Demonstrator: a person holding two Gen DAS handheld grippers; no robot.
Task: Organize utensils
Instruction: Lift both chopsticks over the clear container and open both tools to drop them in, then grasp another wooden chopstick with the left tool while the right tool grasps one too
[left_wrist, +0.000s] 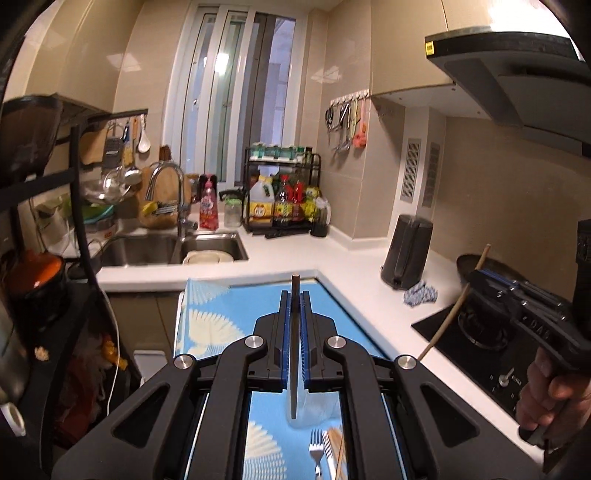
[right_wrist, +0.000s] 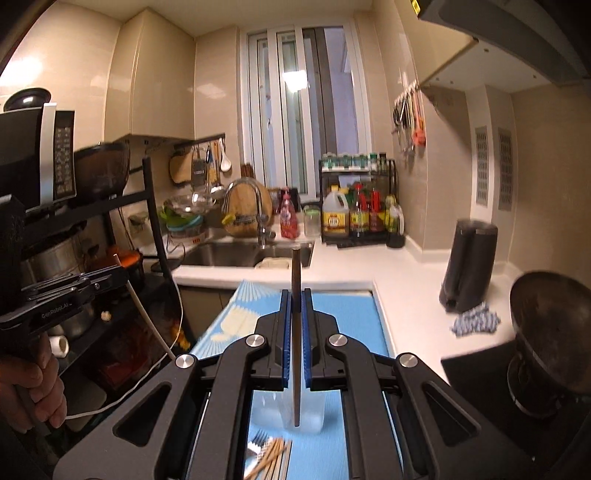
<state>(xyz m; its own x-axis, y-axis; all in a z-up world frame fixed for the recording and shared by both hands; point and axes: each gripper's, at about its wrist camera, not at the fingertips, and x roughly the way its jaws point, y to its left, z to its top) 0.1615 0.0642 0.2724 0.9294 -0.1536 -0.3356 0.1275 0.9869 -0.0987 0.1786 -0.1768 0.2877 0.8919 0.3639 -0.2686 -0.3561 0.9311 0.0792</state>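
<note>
My left gripper (left_wrist: 294, 295) is shut on a dark chopstick (left_wrist: 294, 354) held upright above the blue patterned mat (left_wrist: 221, 317). My right gripper (right_wrist: 295, 295) is shut on another chopstick (right_wrist: 295, 332), also upright, its lower end over a clear plastic cup (right_wrist: 295, 413) on the mat. The right gripper also shows in the left wrist view (left_wrist: 476, 275), holding a light wooden chopstick (left_wrist: 454, 306). A fork (left_wrist: 317, 448) and several chopsticks (right_wrist: 271, 459) lie on the mat below the grippers. The left gripper shows at the left of the right wrist view (right_wrist: 118, 271).
A white L-shaped counter (left_wrist: 354, 266) holds a sink (left_wrist: 173, 247), a condiment rack (left_wrist: 282, 195), a dark knife block (left_wrist: 406, 251) and a blue cloth (left_wrist: 419, 293). A gas hob (left_wrist: 487, 343) with a wok (right_wrist: 546, 325) sits right. A black shelf rack (right_wrist: 110, 229) stands left.
</note>
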